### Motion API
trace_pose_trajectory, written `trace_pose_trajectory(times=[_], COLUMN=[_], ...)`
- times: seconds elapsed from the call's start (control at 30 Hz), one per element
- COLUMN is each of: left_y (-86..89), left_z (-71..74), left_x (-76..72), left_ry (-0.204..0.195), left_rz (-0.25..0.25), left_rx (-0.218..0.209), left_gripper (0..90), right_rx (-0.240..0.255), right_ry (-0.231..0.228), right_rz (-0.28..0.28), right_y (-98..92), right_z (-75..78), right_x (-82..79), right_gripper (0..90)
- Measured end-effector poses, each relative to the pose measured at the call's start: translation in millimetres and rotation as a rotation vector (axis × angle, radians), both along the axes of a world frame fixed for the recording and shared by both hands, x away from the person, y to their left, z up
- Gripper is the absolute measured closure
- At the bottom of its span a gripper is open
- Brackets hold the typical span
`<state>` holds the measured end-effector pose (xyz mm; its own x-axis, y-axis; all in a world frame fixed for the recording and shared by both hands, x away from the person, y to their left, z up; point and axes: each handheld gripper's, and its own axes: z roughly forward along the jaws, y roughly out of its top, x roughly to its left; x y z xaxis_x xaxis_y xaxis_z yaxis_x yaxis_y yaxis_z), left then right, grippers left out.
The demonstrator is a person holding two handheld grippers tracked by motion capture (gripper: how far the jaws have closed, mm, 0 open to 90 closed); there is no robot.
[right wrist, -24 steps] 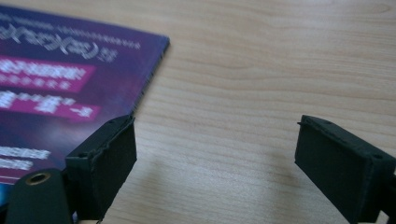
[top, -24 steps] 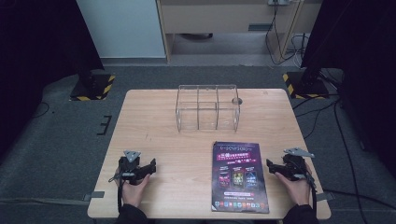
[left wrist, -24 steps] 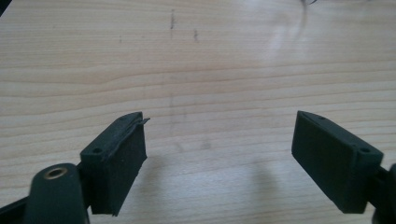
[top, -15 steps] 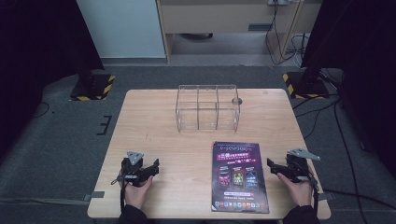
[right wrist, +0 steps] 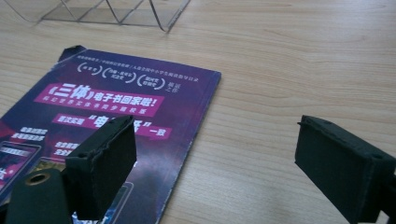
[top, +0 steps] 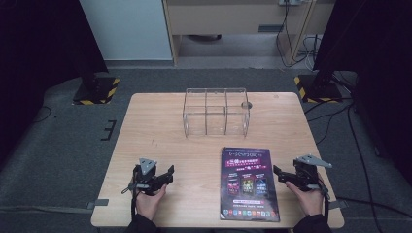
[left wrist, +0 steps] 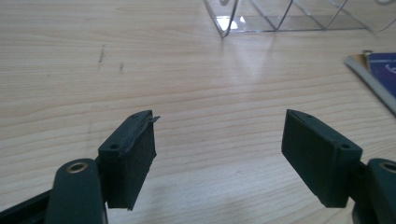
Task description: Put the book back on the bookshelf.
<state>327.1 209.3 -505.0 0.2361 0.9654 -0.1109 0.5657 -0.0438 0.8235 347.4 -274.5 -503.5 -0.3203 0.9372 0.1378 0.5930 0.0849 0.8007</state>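
Note:
A purple magazine (top: 248,182) lies flat on the wooden table (top: 155,131), front right of centre. Behind it stands a clear acrylic organiser (top: 216,111) with several compartments, which look empty. My left gripper (top: 167,174) rests near the front left, jaws wide apart and pointing right, nothing between them. In the left gripper view my left gripper (left wrist: 219,154) faces bare wood, with the organiser (left wrist: 289,16) and the magazine's edge (left wrist: 378,74) farther off. My right gripper (top: 279,174) sits just right of the magazine, open and empty. In the right gripper view my right gripper (right wrist: 215,158) looks over the magazine's corner (right wrist: 116,102).
A small round hole (top: 246,104) sits in the tabletop by the organiser's right end. Two stands with yellow-black striped bases (top: 97,90) (top: 318,87) are on the floor beyond the far corners. Cables (top: 340,121) run along the floor at the right.

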Motion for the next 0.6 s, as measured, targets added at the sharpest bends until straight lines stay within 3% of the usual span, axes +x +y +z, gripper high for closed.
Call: trace_pose_trajectory(times=[0.6], left_y=[-33.6], left_z=[12.3], left_x=[9.4], left_ry=[-0.014], left_rz=[-0.074], left_rx=[0.006], left_gripper=[25.1], right_rx=[0.01], right_ry=[-0.022], right_rz=[0.03], right_y=[7.9], right_z=[8.7], right_x=[3.9], right_gripper=[13.5])
